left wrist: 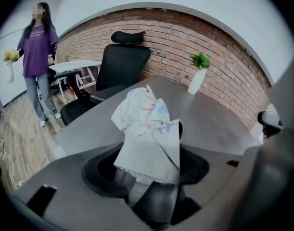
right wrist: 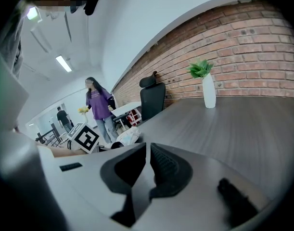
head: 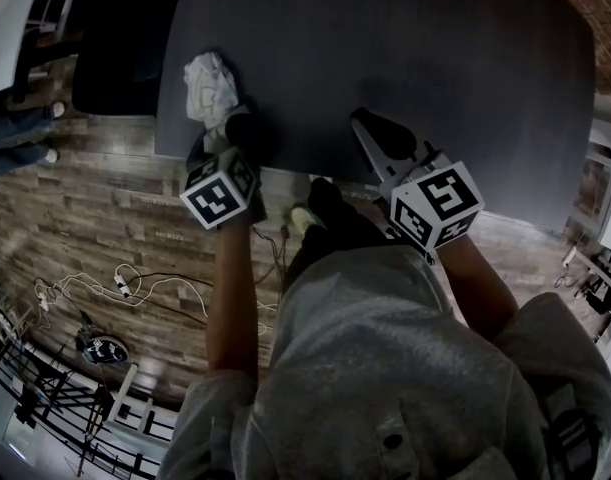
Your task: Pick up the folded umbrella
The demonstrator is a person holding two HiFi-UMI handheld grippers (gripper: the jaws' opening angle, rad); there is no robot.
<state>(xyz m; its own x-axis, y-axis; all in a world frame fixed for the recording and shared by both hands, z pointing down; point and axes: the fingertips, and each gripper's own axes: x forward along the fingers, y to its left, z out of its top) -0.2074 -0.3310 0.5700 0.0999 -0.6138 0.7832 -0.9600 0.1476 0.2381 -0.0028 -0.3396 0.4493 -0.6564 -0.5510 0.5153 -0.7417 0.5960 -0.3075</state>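
The folded umbrella (head: 210, 86) lies at the tabletop's (head: 415, 48) near edge, at eleven o'clock from the left tongs (left wrist: 149, 170), which stand spread around its loose cloth. The right tongs (right wrist: 147, 165) are pressed together, empty. If the left tongs pinch cloth alone, the umbrella could slip free.

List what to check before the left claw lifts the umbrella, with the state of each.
1. Umbrella between the jaws of the left claw: ok, it stands in the gap.
2. Firm grip on it: cannot tell; the jaws stand wide beside loose cloth.
3. Umbrella supported: ok, in the head view it lies on the table, near the edge.
4. Right claw out of the way: ok, shut, empty, apart to the side.
5. Nothing close that could be knocked: ok, the vase stands far across the table.
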